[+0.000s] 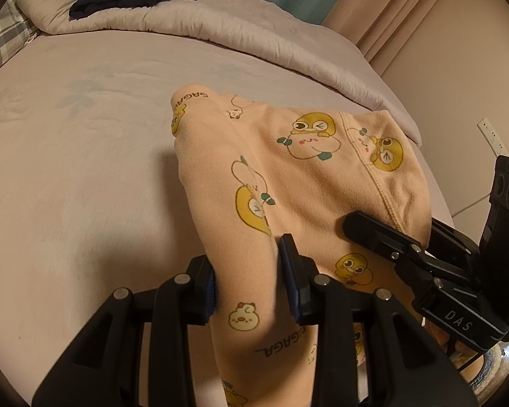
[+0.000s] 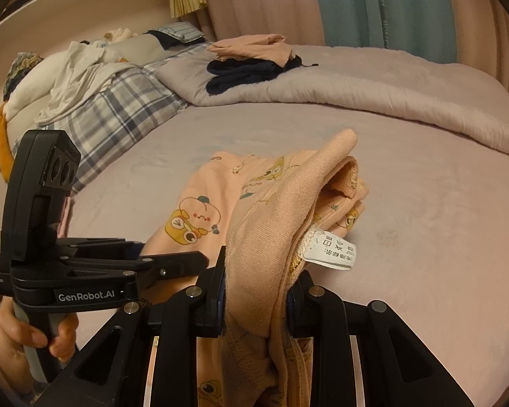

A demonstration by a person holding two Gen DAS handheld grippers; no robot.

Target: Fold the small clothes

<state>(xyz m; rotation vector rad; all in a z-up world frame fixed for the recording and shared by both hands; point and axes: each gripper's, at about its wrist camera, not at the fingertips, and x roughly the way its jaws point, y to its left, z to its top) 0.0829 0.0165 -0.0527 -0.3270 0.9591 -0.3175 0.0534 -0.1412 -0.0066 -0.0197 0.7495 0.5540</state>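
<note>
Nearest the lens, the left gripper (image 1: 251,281) is clamped on a bunched fold of the peach printed garment (image 1: 288,176), and the right gripper (image 2: 256,300) pinches its seamed edge just beside the white care label (image 2: 332,249) — both sets of pads pressing cloth. The garment (cartoon ducks all over) runs lengthwise away from both grippers, its far end draped onto the pale bed sheet (image 1: 85,169). Beyond lies the rumpled quilt (image 2: 373,78), a dark folded stack (image 2: 251,71) resting on it.
</note>
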